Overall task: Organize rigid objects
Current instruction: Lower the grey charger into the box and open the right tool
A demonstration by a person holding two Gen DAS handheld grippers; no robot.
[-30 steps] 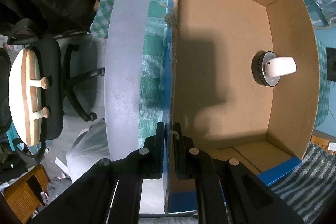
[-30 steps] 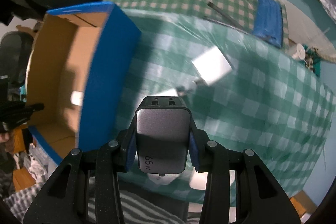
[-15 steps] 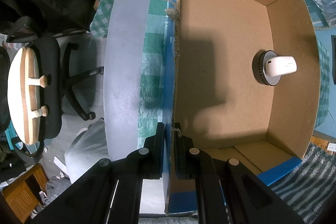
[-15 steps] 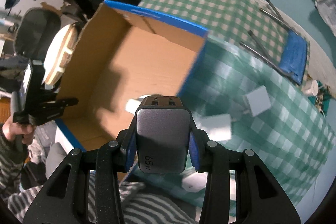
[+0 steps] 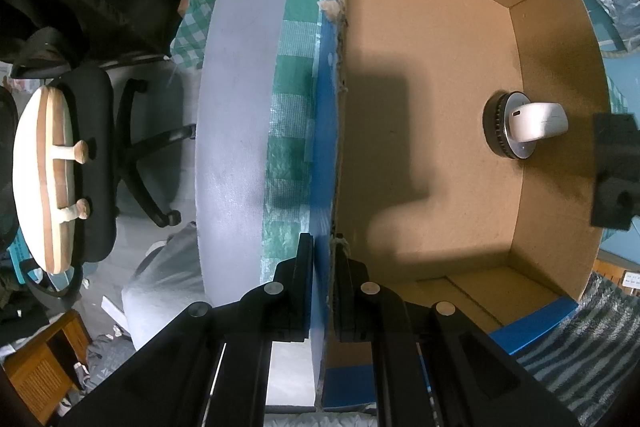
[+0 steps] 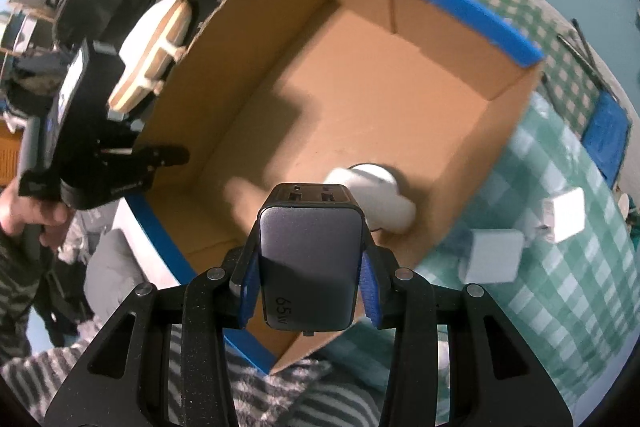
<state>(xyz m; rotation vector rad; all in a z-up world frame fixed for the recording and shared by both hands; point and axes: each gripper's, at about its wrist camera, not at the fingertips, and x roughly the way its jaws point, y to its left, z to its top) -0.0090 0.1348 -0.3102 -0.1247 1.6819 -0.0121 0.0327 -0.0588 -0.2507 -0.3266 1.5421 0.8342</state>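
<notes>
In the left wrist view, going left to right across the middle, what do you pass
Wooden stool → black office chair → grey table edge → checked tablecloth → cardboard box wall → white device on a black disc.

Right claw [image 6: 310,263] clamping grey charger [image 6: 310,263], above open cardboard box [image 6: 360,99], white chargers [image 6: 492,255] on checked cloth [image 6: 560,287]

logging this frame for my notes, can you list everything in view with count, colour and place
cardboard box: 1, brown with blue outside, on the table
white device on a dark round base: 1, inside the box
grey 65w charger: 1, in the right gripper, over the box
white charger blocks: 2, on the tablecloth right of the box
checked tablecloth: 1, green and white
office chair: 1, black, on the floor
left gripper: shut on the box wall
right gripper: shut on the charger
</notes>
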